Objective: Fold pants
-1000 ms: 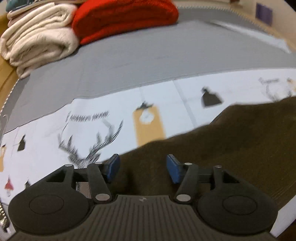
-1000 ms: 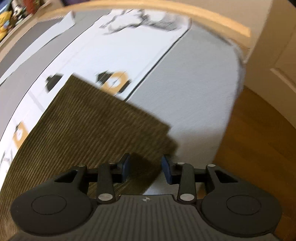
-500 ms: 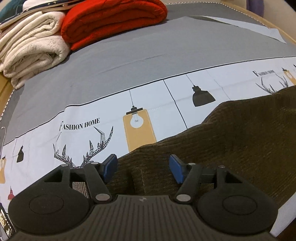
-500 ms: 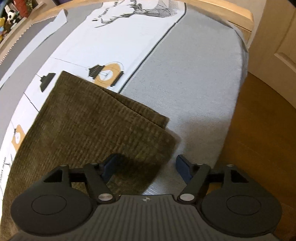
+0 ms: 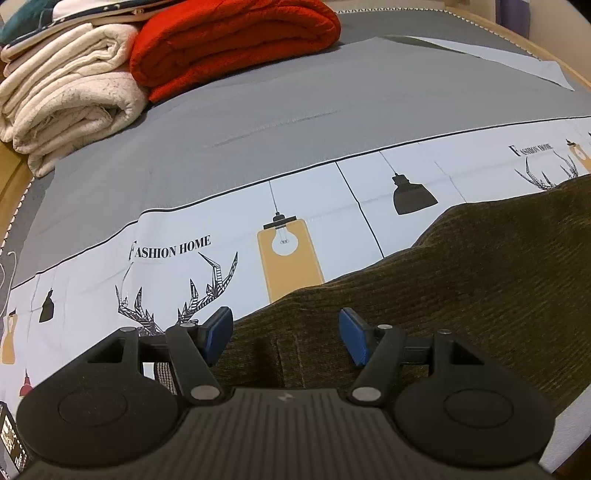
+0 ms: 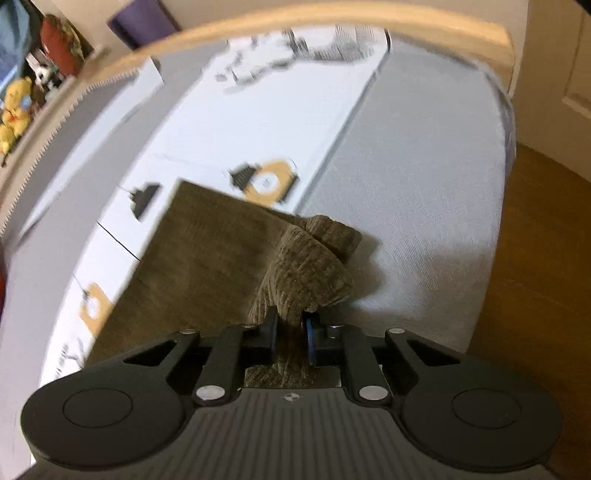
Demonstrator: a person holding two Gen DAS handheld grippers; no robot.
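The brown corduroy pants (image 5: 461,280) lie on the bed, in the lower right of the left wrist view. My left gripper (image 5: 284,336) is open, its blue pads either side of the pants' edge just above the cloth. In the right wrist view the pants (image 6: 207,236) lie flat at the centre. My right gripper (image 6: 290,328) is shut on the pants' near corner, which is lifted and bunched into a fold (image 6: 310,266) above the sheet.
The bed has a grey and white printed sheet (image 5: 332,110). Folded cream blankets (image 5: 66,99) and a red blanket (image 5: 229,40) are stacked at the far left. A wooden bed frame (image 6: 332,26) rims the far end. Wooden floor (image 6: 535,258) lies to the right.
My right gripper has closed on the pants' corner and lifted it, bunching the cloth. My left gripper stays open over the pants' edge and has hardly shifted.
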